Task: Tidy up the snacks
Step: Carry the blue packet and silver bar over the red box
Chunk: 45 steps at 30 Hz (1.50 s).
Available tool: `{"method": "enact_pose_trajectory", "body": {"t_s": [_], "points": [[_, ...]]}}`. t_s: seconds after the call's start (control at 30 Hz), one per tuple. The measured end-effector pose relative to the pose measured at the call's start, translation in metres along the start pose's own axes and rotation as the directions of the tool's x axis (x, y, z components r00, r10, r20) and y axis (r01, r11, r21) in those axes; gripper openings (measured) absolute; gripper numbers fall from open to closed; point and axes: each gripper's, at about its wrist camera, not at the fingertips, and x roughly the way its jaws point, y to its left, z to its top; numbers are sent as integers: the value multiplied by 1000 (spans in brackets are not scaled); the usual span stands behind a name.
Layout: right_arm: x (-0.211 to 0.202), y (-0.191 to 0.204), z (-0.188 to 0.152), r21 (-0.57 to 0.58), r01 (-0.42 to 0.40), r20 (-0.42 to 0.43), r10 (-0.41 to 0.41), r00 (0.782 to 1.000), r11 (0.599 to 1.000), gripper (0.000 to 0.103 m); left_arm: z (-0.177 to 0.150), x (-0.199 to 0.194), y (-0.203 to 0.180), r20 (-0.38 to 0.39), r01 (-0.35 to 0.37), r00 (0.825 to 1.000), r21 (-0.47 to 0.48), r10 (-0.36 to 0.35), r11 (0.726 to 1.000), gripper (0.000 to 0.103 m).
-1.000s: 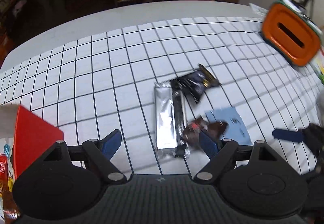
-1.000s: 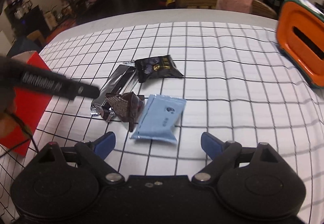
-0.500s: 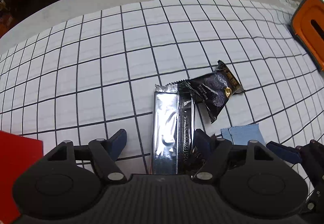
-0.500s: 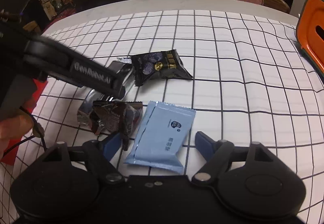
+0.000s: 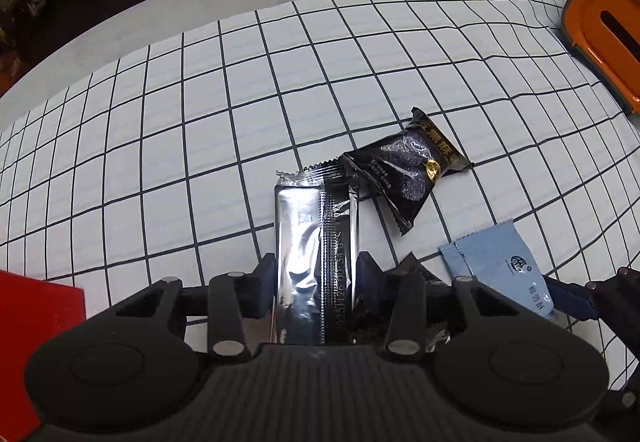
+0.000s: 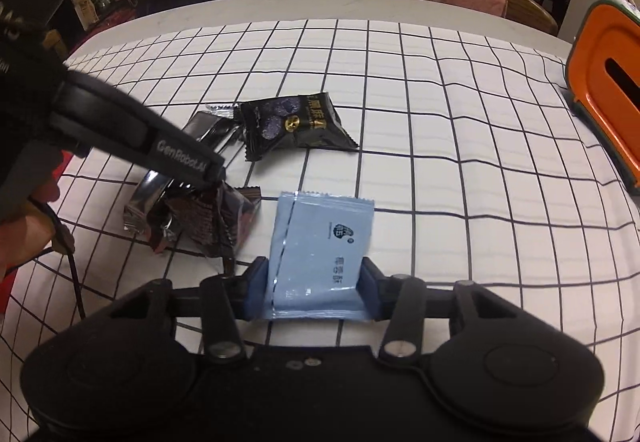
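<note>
Your left gripper [image 5: 316, 278] has just been closing across silver packet [image 5: 316, 242], pads now pressing its long edges; long axis runs straight ahead along fingers; right gripper [image 6: 314, 292] likewise, clamping blue packet [image 6: 320, 250] (both packets on checked cloth [image 5: 160, 146]).

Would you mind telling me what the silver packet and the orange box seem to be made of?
Silver packet: probably metallised plastic film, since it is mirror-glossy, wrinkled, with crimped ends. Orange box: likely moulded plastic, smooth with a soft sheen, rounded corners and a cut slot.
</note>
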Motion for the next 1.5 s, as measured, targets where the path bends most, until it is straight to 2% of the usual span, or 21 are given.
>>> {"method": "enact_pose_trajectory", "body": {"t_s": [0.3, 0.7, 1.1, 1.5], "points": [[-25, -5, -14, 64, -15, 27, 13, 1000, 998, 46, -23, -13, 21, -8, 8, 1000, -30, -8, 1000, 42], [-85, 17, -40, 81, -54, 93, 46, 995, 995, 46, -69, -75, 43, 36, 47, 998, -34, -46, 998, 42], [-143, 65, -46, 49, -83, 156, 75, 985, 995, 46, -119, -150, 64, 96, 73, 993, 10, -74, 997, 42], [-177, 126, -36, -17, -117, 194, 118, 974, 993, 46, -149, -209, 122, 187, 85, 979, -18, -80, 996, 42]]}}
